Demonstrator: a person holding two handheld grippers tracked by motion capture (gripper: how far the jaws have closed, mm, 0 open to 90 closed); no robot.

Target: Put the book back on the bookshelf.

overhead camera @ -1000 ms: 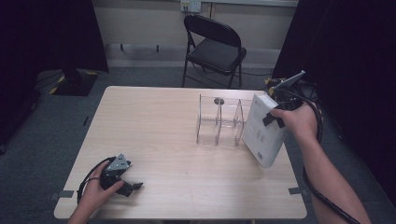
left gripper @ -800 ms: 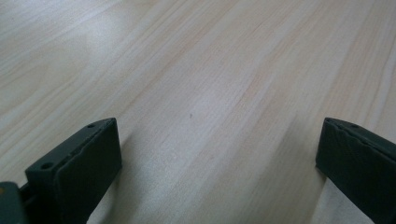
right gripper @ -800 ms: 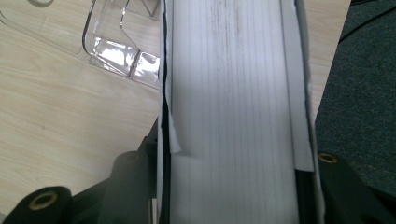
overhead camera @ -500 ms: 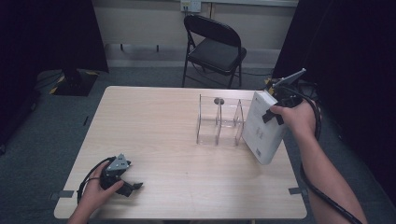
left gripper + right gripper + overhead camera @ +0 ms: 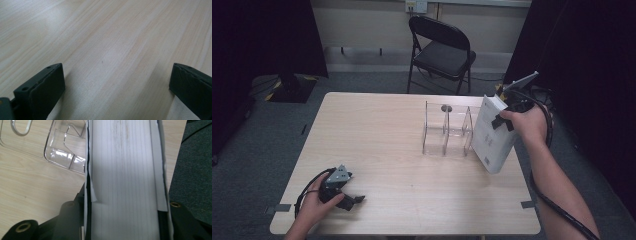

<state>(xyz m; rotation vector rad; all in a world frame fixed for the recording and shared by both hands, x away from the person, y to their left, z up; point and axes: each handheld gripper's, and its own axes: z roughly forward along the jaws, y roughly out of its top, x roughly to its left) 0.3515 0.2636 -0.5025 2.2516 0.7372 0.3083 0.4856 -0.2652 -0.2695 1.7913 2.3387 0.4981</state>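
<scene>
High view shows almost no change over the last second: the right gripper [image 5: 506, 117] is clamped on the top of a thick white book [image 5: 492, 135] exactly as before, holding it tilted near the right edge of the table [image 5: 377, 130], its lower corner down by the tabletop just beside the clear acrylic rack [image 5: 447, 131]. Right gripper view confirms the grip, with the page block [image 5: 125, 182] filling the gap between the two black jaws and the covers pressed from both sides; the rack's clear dividers [image 5: 65, 150] lie just left of the book. The left gripper [image 5: 346, 197] rests by the near left corner, jaws spread wide with nothing but bare wood between them, and it has not moved either. Judging from this pause, the book is being lined up for a slot in the rack, and insertion is not yet begun.
</scene>
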